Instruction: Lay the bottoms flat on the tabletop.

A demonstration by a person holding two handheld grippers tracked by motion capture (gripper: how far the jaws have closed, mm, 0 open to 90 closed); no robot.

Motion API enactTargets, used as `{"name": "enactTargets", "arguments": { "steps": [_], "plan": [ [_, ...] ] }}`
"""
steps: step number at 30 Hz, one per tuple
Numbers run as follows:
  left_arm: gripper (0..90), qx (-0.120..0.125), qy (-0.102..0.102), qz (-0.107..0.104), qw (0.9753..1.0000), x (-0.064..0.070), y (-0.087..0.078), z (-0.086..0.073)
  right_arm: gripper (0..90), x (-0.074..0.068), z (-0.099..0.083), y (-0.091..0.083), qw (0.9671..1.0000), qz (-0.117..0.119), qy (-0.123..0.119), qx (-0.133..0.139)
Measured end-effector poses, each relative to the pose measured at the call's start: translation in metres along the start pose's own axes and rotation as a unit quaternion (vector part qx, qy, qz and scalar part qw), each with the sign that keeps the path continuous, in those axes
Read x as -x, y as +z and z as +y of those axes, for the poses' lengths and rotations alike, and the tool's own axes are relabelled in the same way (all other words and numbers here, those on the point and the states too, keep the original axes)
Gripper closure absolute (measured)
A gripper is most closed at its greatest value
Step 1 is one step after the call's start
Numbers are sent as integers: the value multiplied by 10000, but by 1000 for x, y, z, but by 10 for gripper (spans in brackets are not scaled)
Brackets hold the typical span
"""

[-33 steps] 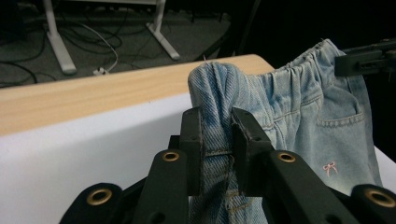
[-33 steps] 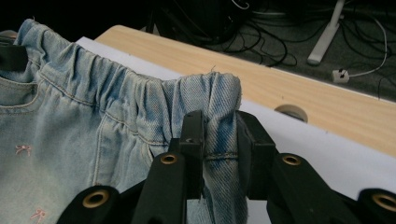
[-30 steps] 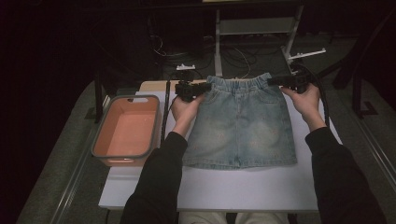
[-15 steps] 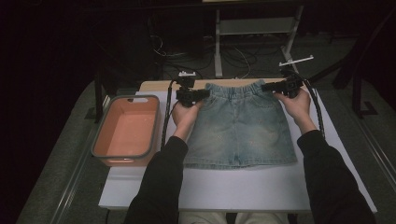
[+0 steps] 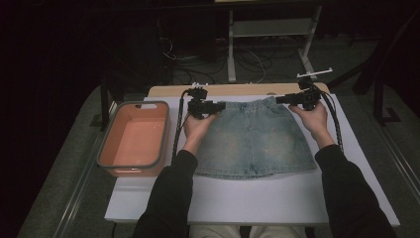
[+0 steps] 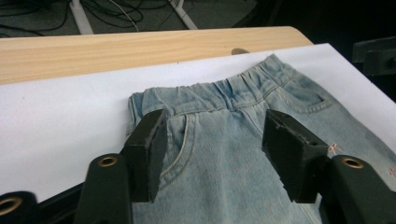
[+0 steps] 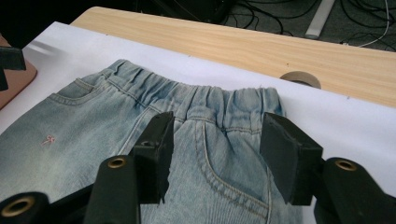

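Under both tongs lies the white tabletop (image 5: 257,198), with a strip of bare wood (image 5: 237,90) along its far edge. Outward of the left tongs (image 5: 218,105) sits an orange bin (image 5: 132,141), apart from the cloth.

Between the two tongs a pale denim skirt (image 5: 255,139) is spread flat, its elastic waistband (image 6: 219,88) farthest from the person and its hem nearest. The left tongs hover wide open over the skirt's left pocket corner (image 6: 180,135), just short of the waistband; the right tongs (image 5: 282,99) stand equally wide over the right pocket corner (image 7: 224,163), gripping nothing.

The skirt looks light and limp, though denim is thicker than most cloth, and the gathered waistband is its bulkiest, firmest part. I would judge the two waistband corners the best hold: a pinch there should catch both layers and let the rest hang or fold evenly, while a grip on the flat middle might lift only the top layer.

Small pink stitched marks (image 7: 46,139) on the fabric are too faint to read. The person's sleeves cover part of the skirt's side edges in the high view.
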State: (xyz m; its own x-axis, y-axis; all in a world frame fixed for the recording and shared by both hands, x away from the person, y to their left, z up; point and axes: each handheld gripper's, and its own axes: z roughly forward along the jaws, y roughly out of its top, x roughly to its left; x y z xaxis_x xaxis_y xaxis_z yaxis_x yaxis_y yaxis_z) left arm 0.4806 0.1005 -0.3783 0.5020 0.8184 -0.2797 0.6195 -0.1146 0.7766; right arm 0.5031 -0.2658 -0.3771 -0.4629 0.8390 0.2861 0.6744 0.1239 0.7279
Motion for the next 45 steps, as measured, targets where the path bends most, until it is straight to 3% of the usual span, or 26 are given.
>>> {"name": "enactTargets", "arguments": {
  "steps": [20,34,45],
  "plan": [
    [305,107,33,-353,9993,11,-36,-11,169,-26,-20,-28,9992,322,-96,195],
    [261,58,16,-451,9990,9,-65,-20,123,-40,-37,-35,9980,555,-220,205],
    [240,23,-133,-570,9983,3,-87,-37,104,-54,-38,-34,9964,727,-387,204]
  ]
}}
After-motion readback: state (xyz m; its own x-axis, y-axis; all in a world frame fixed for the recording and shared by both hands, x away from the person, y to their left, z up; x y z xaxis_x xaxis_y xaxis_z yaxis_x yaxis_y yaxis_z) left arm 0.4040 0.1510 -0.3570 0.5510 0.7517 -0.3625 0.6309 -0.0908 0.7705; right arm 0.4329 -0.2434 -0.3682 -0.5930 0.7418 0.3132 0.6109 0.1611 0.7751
